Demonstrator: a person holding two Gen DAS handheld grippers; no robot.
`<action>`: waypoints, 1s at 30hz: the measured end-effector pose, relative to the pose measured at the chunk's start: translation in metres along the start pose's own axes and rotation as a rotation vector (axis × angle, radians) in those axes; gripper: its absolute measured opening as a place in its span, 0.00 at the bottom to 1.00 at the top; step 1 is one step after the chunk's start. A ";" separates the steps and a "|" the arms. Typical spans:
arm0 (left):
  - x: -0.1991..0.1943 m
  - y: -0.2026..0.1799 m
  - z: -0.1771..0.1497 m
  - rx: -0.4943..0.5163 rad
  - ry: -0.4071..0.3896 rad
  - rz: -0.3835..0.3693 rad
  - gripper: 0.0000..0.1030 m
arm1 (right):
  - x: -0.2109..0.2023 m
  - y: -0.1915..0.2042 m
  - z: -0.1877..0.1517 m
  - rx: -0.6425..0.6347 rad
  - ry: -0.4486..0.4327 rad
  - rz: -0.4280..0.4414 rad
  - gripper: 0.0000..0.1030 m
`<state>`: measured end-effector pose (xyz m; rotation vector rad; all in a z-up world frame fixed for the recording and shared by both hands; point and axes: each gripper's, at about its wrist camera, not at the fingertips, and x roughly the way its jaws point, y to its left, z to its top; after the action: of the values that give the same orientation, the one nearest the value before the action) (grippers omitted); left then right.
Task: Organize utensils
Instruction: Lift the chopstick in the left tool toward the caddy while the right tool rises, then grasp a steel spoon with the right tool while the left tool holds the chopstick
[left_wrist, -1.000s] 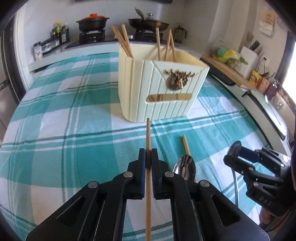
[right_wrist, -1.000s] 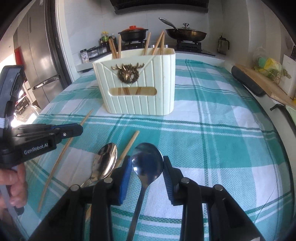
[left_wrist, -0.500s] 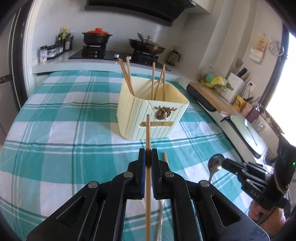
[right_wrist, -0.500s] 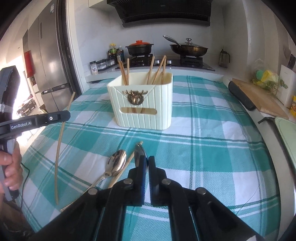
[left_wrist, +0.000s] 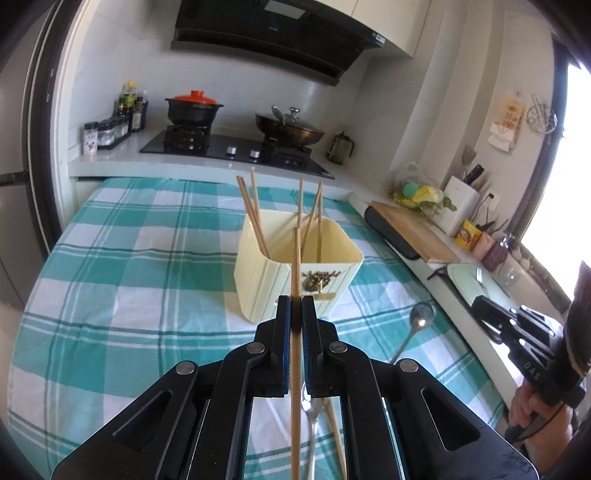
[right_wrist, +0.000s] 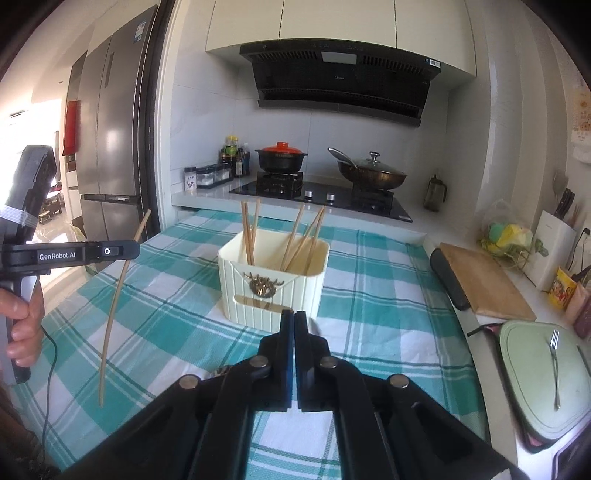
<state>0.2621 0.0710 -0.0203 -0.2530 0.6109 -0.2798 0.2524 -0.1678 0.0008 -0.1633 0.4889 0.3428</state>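
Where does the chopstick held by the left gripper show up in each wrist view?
Left wrist: chopstick runs up the centre, clamped in the left gripper.
Right wrist: same chopstick hangs at far left.
Shared landmark: cream utensil holder on the checked cloth.

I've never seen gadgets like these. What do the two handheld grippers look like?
Both are black. The left gripper has two straight fingers on hinged arms with round silver rivets; its side reads "GenRobot.AI", with white tape on the handle and a thin dark cable below. The right gripper matches it, with "DAS" on its side.
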 end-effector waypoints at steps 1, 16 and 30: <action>0.001 0.001 -0.001 -0.004 0.000 0.000 0.03 | 0.001 -0.002 0.002 0.008 0.000 0.007 0.00; 0.015 0.012 -0.020 -0.035 0.040 0.028 0.03 | 0.070 -0.132 -0.074 0.472 0.301 0.055 0.05; 0.025 0.011 -0.023 -0.019 0.058 0.055 0.03 | 0.203 -0.152 -0.122 0.967 0.444 0.282 0.49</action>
<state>0.2696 0.0698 -0.0551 -0.2469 0.6769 -0.2284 0.4225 -0.2806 -0.1936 0.7920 1.0699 0.3114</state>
